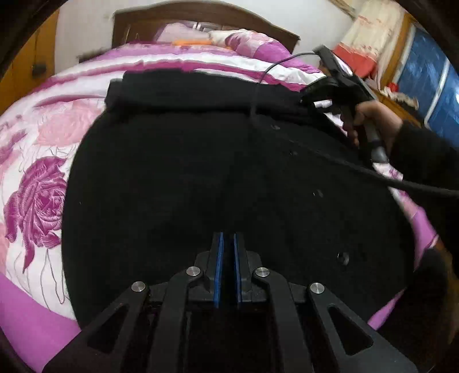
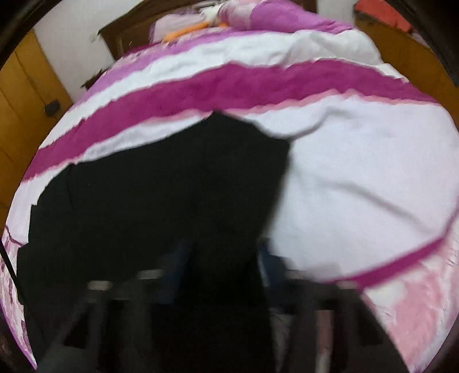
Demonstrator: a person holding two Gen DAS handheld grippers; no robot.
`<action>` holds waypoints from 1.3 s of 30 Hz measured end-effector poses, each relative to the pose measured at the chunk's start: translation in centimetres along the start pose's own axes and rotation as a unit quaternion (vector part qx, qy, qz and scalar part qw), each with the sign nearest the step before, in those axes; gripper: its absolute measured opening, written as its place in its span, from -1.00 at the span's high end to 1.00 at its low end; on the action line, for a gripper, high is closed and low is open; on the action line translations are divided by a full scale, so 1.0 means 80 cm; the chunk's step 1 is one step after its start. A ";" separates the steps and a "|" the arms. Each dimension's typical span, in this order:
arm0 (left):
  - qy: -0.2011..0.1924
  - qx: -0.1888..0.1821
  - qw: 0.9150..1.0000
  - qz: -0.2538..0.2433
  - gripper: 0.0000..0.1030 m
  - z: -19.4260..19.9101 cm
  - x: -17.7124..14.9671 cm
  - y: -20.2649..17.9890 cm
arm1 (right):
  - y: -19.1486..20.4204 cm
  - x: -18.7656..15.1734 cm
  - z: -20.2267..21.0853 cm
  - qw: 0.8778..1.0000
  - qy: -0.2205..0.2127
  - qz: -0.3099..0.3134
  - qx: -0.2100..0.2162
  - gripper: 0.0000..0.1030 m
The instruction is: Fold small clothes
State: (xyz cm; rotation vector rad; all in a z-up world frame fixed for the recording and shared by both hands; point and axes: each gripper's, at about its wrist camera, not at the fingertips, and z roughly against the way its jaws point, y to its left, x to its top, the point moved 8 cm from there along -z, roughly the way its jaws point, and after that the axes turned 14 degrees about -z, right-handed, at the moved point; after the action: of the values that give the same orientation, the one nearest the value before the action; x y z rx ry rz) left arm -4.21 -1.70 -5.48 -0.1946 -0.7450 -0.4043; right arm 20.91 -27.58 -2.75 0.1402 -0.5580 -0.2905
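A black garment (image 1: 200,172) lies spread on the bed, its far edge folded into a thick band. My left gripper (image 1: 228,241) hovers low over its near part, blue pads almost together, nothing visibly between them. My right gripper shows in the left wrist view (image 1: 308,100) at the garment's far right corner, held by a hand. In the blurred right wrist view the right gripper (image 2: 223,252) stands open, with the black garment (image 2: 157,186) lying between and under its fingers.
The bed has a pink, magenta and white floral quilt (image 1: 43,178). A wooden headboard (image 1: 200,20) and pillows are at the far end. A black cable (image 1: 358,169) crosses the garment's right side. A wooden cabinet (image 2: 23,94) stands left, blue bins (image 1: 427,80) right.
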 end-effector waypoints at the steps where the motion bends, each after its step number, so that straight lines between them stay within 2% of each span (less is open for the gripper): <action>1: -0.003 0.013 1.000 -0.028 0.99 0.002 0.004 -0.007 | 0.000 0.007 0.009 0.998 -0.046 0.039 -0.032 0.83; 2: -0.007 0.021 0.999 -0.048 0.99 0.001 0.008 -0.014 | 0.000 0.007 0.012 0.995 -0.060 0.059 -0.046 0.83; 5: -0.011 0.032 0.996 -0.078 0.99 -0.005 0.006 -0.024 | -0.008 -0.001 0.000 0.995 -0.038 0.072 -0.062 0.84; 7: -0.013 0.040 0.995 -0.094 0.99 -0.003 0.008 -0.027 | -0.006 0.007 0.001 0.994 -0.043 0.072 -0.071 0.83; 9: -0.014 0.029 0.996 -0.088 0.99 -0.002 0.011 -0.025 | -0.004 0.009 0.010 0.995 -0.045 0.062 -0.070 0.61; 10: -0.013 0.021 0.996 -0.083 0.99 -0.002 0.010 -0.024 | -0.001 0.007 0.013 0.996 -0.040 0.055 -0.063 0.28; 11: -0.013 0.012 0.997 -0.077 0.99 0.001 0.008 -0.021 | -0.002 0.004 0.019 0.997 -0.036 0.044 -0.051 -0.13; 13: -0.012 -0.007 0.998 -0.059 0.99 0.004 0.006 -0.017 | -0.011 -0.013 0.046 0.998 -0.049 0.027 -0.022 -0.43; 15: -0.009 -0.022 0.999 -0.043 0.99 0.003 0.004 -0.013 | -0.020 -0.032 0.078 0.997 -0.072 0.035 -0.001 -0.48; 18: -0.005 -0.040 0.999 -0.023 0.99 0.005 0.003 -0.012 | -0.023 -0.057 0.097 0.995 -0.072 0.075 0.000 -0.56; 19: -0.005 -0.042 0.999 -0.021 0.99 0.006 0.002 -0.013 | -0.021 -0.065 0.095 0.994 -0.060 0.090 0.005 -0.57; 22: -0.006 -0.040 0.999 -0.023 0.99 0.004 0.003 -0.013 | -0.016 -0.073 0.073 0.988 -0.044 0.142 -0.044 -0.56; 25: -0.009 -0.031 0.999 -0.035 0.99 0.004 0.000 -0.018 | -0.014 -0.062 0.060 0.988 -0.050 0.137 -0.057 -0.56; 27: -0.010 -0.026 0.999 -0.044 0.99 0.004 -0.001 -0.021 | -0.012 -0.056 0.058 0.990 -0.052 0.121 -0.043 -0.02; 28: -0.011 -0.024 0.998 -0.048 0.99 0.004 -0.002 -0.023 | -0.012 -0.055 0.060 0.991 -0.056 0.113 -0.038 0.53; 29: -0.011 -0.023 0.998 -0.052 0.99 0.003 -0.002 -0.023 | -0.014 -0.052 0.061 0.991 -0.063 0.105 -0.047 0.78; 31: -0.012 -0.023 0.998 -0.052 0.99 0.004 -0.003 -0.024 | -0.021 -0.047 0.062 0.989 -0.080 0.100 -0.068 0.78; 34: -0.013 -0.028 0.998 -0.046 0.99 0.004 -0.004 -0.022 | -0.035 -0.048 0.061 0.991 -0.080 0.084 -0.072 0.79; 39: -0.018 -0.038 0.999 -0.033 0.99 0.003 -0.003 -0.018 | -0.050 -0.045 0.046 0.995 -0.063 0.047 -0.052 0.77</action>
State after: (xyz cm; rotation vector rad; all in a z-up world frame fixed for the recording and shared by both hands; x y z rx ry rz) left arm -5.09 -2.85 -5.42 -0.2491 -0.7729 -0.4924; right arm 15.04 -30.44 -2.29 -0.0060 -0.6721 -0.2371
